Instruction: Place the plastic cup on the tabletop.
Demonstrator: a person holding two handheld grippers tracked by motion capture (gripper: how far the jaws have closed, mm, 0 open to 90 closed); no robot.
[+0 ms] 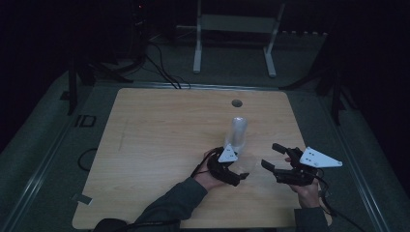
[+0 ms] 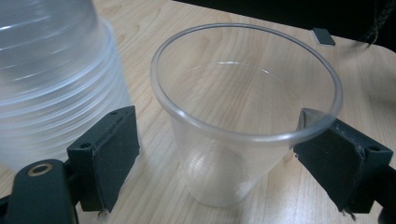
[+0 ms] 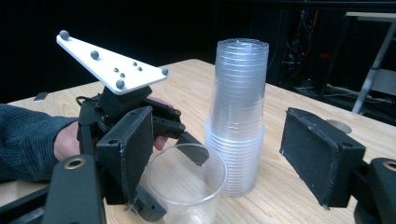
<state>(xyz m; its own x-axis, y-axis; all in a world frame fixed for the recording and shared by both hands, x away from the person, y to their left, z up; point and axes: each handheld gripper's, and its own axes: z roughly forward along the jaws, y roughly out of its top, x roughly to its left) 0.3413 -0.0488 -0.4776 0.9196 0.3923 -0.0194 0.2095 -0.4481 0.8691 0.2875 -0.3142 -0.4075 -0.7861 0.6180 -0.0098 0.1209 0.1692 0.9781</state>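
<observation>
- Single clear plastic cup upright on wooden table, mouth up, between the jaws of left gripper.
- Left gripper jaws spread wide around cup; left pad clear of the cup wall, right pad at the rim edge, apparently just touching or a hair off, not squeezing. Released, not gripped.
- No earlier frame to compare, so only the current spread noted.
- Stack of clear cups upright, nested, just beside the single cup, on the far side of it in the right gripper view; at the left edge in the left gripper view, close behind the left pad.
- In the high view, stack near table centre, left gripper right below it; single cup faint there, hard to make out in the dim light.
- Right gripper jaws wide apart, nothing between the pads; aimed at the single cup and the stack, apart from both.
- Right gripper in the high view to the right of the cup, held above the table in the person's hand.
- Left gripper seen from the right gripper view, grey three-cornered plate on top, sleeve and hand behind it.
- Small round hole in the table beyond the stack.
</observation>
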